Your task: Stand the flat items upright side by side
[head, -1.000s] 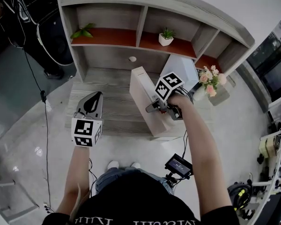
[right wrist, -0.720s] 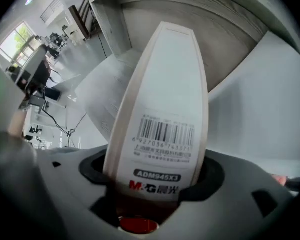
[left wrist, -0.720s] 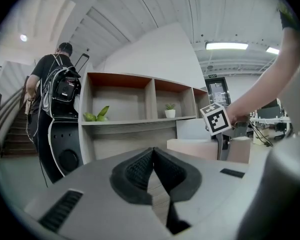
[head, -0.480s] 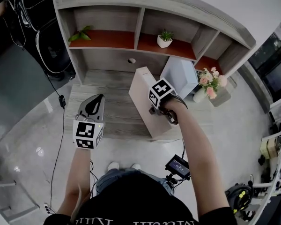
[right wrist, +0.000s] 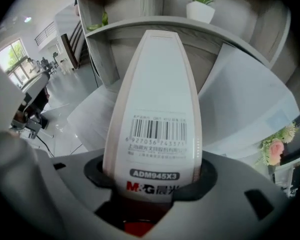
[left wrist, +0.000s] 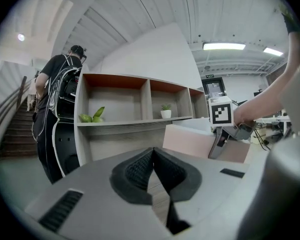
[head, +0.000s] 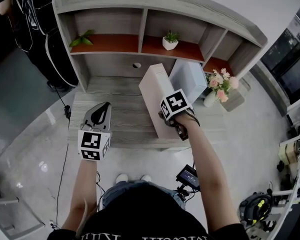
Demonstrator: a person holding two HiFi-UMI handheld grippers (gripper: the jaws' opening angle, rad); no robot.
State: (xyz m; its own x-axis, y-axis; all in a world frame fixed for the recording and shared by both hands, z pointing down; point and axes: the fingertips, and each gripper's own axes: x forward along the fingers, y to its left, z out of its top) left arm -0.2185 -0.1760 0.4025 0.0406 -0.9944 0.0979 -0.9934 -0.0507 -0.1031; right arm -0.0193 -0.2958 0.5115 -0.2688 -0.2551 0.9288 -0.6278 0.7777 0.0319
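Now: R tool [head: 166,118] is clamped on the near end of the pink-edged file box [head: 155,91]. Pads sit on both broad faces, barcode spine toward its cam. Jaws have just been closing onto it. Box is on the desk [head: 117,119], right of centre, running from front edge toward back. White file box [head: 190,78] is just beside it, nearer the back right corner. Can't tell if they touch.

Step in hand (judged): seat the held box upright next to the white one. To do it well:
- grip firm, no slip on the spine
- tip until the bottom edge lies flat
- faces parallel w/ neighbour
- close up w/o nudging the flower vase [head: 219,88] at the right edge
- let go only once it stands alone

Pose: R forearm reaches over the front edge, tool pointing steeply down. L tool [head: 101,110] has jaws together, empty, approx level over the left front part.
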